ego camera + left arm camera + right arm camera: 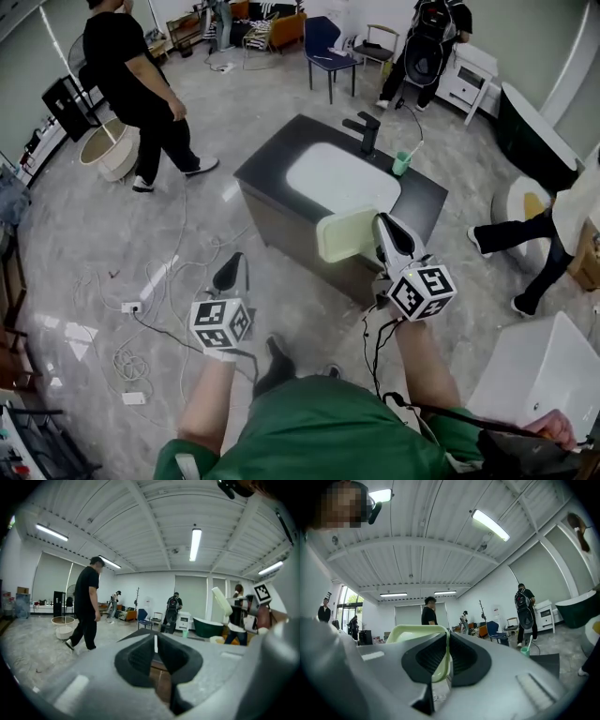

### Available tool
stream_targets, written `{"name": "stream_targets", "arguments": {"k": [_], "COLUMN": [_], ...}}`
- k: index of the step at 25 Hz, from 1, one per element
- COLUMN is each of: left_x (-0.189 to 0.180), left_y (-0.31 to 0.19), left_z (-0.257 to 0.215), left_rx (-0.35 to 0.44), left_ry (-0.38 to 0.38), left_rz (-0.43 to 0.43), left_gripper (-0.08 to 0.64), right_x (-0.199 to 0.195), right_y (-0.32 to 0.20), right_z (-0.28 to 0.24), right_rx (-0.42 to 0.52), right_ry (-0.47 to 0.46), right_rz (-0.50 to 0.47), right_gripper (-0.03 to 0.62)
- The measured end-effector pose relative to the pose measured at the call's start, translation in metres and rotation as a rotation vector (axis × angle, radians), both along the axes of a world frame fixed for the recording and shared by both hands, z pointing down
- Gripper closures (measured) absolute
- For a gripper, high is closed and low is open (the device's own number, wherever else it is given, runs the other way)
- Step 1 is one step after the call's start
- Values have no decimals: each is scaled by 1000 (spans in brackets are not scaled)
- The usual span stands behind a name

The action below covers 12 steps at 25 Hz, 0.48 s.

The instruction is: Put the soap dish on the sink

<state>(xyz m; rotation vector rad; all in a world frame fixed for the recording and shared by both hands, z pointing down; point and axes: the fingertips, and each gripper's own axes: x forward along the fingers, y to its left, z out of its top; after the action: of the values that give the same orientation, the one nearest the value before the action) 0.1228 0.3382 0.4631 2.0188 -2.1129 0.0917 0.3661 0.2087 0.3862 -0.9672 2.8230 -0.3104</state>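
A pale green soap dish (pixel 345 234) hangs in the air over the near edge of the sink (pixel 342 180), a white basin set in a dark counter. My right gripper (pixel 382 225) is shut on the dish's right rim; in the right gripper view the dish (pixel 417 632) stands on edge between the jaws of that gripper (pixel 446 656). My left gripper (pixel 231 272) is lower left, over the floor, well clear of the counter. In the left gripper view its jaws are closed with nothing between them (pixel 156 649), and the dish (pixel 221 601) shows far right.
A black tap (pixel 367 129) and a green cup (pixel 401 163) stand at the counter's far side. Cables and a power strip (pixel 131 307) lie on the floor at left. A person in black (pixel 141 89) walks at far left, others stand behind and right. A white box (pixel 544 370) sits lower right.
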Motion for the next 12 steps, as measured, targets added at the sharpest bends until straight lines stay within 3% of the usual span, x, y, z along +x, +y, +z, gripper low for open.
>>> {"name": "stream_targets", "arguments": {"k": [12], "left_x": [-176], "left_y": [-62], "left_z": [7], "left_rx": [20], "left_ry": [71], "left_rz": [17], "left_gripper": [546], "right_x": [-153], "right_y": [-53], "right_z": [-2], "right_rx": [-21], "right_ry": [47], "right_rz": [48], "right_gripper": [572]}}
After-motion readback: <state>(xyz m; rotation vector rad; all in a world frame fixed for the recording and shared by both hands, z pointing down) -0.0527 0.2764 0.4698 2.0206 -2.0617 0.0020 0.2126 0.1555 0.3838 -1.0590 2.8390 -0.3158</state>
